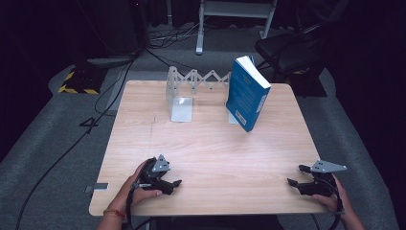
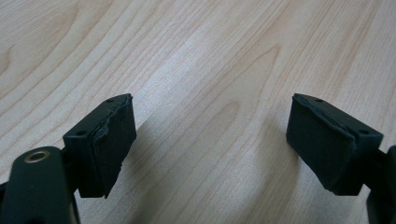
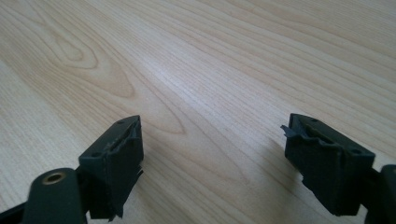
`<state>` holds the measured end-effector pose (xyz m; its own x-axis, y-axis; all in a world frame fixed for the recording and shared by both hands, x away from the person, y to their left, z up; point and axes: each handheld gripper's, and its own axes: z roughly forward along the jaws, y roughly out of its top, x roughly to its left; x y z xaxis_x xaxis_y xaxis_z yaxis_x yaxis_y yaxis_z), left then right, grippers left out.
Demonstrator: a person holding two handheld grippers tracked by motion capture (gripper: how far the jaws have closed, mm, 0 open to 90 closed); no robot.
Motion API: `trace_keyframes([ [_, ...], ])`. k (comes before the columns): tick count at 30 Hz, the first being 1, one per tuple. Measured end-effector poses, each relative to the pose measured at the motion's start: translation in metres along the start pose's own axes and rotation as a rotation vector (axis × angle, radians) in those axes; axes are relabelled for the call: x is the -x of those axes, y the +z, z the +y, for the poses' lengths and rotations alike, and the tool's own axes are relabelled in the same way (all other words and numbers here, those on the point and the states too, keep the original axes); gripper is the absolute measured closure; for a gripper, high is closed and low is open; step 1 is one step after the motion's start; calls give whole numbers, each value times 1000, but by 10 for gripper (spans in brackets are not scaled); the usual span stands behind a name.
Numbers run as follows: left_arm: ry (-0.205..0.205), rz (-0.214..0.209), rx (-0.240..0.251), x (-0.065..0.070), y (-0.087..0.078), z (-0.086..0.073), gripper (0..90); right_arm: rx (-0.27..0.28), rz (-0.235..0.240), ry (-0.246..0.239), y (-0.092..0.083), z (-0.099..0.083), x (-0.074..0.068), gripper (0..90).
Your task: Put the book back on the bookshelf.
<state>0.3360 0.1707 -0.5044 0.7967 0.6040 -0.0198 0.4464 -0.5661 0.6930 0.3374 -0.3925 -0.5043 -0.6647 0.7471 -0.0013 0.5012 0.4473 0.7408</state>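
I have the left gripper [image 1: 176,183] resting at the near left corner of the light wooden table [image 1: 206,143], fingers released and empty; the blue paperback book [image 1: 245,93] leans on the silver accordion bookend rack [image 1: 184,93] at the far edge; the right gripper [image 1: 295,175], near right, is likewise spread; I judge nothing started, and next I must reach forward to the book.

The left gripper [image 1: 178,183] is resting low near the person's side, held in the left hand [image 1: 139,184], with its jaws standing wide apart. The right gripper [image 1: 296,175] is sitting in the right hand [image 1: 332,194], jaws also gaping and holding nothing.
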Motion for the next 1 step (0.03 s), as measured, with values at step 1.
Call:
trace_keyframes([
  [1, -2, 0, 0, 0, 0, 0, 164, 0, -3, 3, 0, 0, 0, 197],
])
